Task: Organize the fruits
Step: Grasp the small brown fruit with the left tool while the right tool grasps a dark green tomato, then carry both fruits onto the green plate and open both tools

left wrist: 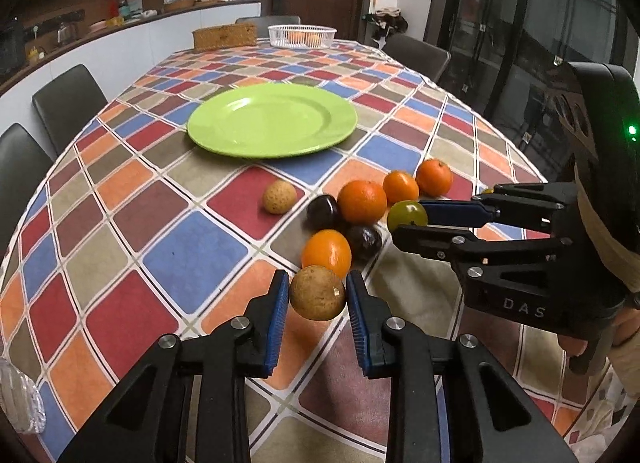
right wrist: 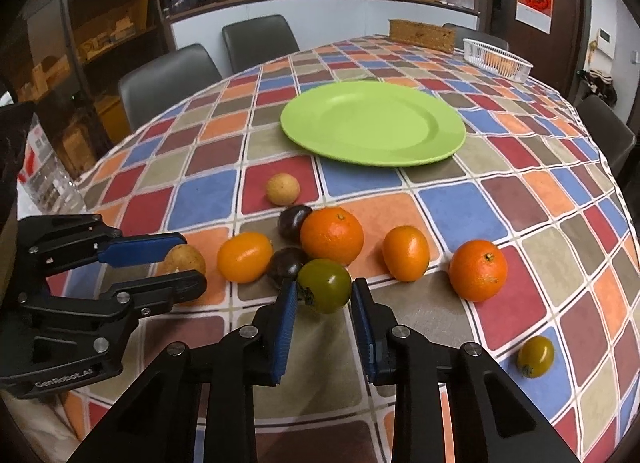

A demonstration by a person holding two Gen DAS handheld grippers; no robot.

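My left gripper (left wrist: 318, 278) is shut on a round brown fruit (left wrist: 317, 294), its blue pads pressing both sides; the right wrist view shows the same fruit (right wrist: 185, 261). My right gripper (right wrist: 324, 284) is shut on a green tomato-like fruit (right wrist: 324, 286), also seen as the green fruit (left wrist: 407, 216). Between them lie several oranges (right wrist: 331, 236), two dark plums (right wrist: 294, 221) and a tan fruit (right wrist: 283, 189) on the checked tablecloth. A green plate (right wrist: 372, 123) sits bare behind the fruit. A small yellow-green fruit (right wrist: 536, 356) lies alone at the right.
A white basket (right wrist: 498, 57) holding orange fruit and a wicker box (right wrist: 422, 35) stand at the far end of the table. A plastic bottle (right wrist: 44, 167) stands at the left edge. Dark chairs (right wrist: 168, 79) ring the table.
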